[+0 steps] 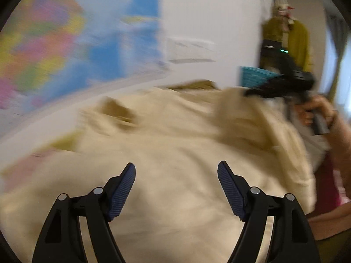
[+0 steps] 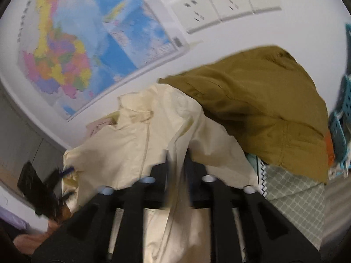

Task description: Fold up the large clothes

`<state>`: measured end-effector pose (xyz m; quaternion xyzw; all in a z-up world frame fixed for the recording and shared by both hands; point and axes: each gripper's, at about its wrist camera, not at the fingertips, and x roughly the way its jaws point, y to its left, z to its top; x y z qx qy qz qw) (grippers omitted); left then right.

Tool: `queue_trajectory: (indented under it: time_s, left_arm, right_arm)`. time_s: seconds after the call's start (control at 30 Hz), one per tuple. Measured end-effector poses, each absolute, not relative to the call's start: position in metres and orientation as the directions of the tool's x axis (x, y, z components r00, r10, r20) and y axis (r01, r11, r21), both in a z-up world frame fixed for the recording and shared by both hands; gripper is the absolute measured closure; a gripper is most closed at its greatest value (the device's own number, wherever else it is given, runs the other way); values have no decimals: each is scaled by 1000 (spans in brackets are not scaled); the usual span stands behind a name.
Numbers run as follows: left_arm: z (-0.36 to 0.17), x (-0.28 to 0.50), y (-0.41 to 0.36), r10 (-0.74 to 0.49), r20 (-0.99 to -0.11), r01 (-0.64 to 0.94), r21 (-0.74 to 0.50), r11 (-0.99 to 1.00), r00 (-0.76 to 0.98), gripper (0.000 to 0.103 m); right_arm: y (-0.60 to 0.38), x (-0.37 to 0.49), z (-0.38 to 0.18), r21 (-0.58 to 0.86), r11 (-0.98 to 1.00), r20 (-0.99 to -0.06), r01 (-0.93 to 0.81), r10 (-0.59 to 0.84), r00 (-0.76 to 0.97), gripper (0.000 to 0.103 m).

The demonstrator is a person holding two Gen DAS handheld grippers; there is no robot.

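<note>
A large cream garment (image 1: 175, 131) lies spread and rumpled under my left gripper (image 1: 176, 175). That gripper hovers just above it, jaws wide apart, with nothing between the blue pads (image 1: 122, 188). At the right a hand holds my right gripper (image 1: 252, 93) at a raised fold of the cream cloth. In the right wrist view a bunched fold of the cream garment (image 2: 153, 131) runs up between the fingers of the right gripper (image 2: 177, 162), which are drawn close and pinch it. The left gripper (image 2: 39, 188) shows as a dark blur at the lower left.
An olive-brown garment (image 2: 263, 109) is heaped behind the cream one. A coloured map (image 2: 65, 43) and wall sockets (image 2: 226, 4) are on the white wall behind. A teal basket (image 2: 342, 120) stands at the right, above a green patterned cloth (image 2: 291, 192). Another olive garment (image 1: 296, 41) hangs on the wall.
</note>
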<state>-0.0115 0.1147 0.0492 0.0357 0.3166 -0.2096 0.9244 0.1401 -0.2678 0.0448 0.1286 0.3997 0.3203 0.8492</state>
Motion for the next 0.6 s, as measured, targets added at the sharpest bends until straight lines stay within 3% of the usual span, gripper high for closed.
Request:
queue_trajectory:
  time_s: [0.07,0.23,0.33,0.5,0.53,0.57,0.6]
  left_arm:
    - [30,-2,87,-455,-639,483,-146,864,620,28]
    - [11,-7,33,-608,-646,613,-264,745,462,29]
    - [3,-5,-5,-742,-607,679,-418,603,286,27]
    - [-18,0,-60,-759,-630,710,-457,536,167,26]
    - [-23,1,-68,-747,-642,706,-448,549,173,46]
    - [-25,2,-71,-743,-649,704,-450,549,164,87]
    - [-28,3,-74,-734,-661,696,-455,556,154,96]
  right_arm:
    - [-270,130,40,455,771,-600,-445,635,488,43]
    - [-286,99,35,376,806,-614,-458,587,528,37]
    - [-291,82,33,336,822,-631,-460,559,538,33]
    - [-293,79,28,366,808,-622,-461,581,525,33]
    - [-291,80,28,367,806,-621,-464,584,523,33]
    - [-289,80,28,370,801,-620,-471,591,516,33]
    - [-286,80,29,370,793,-620,-484,599,507,33]
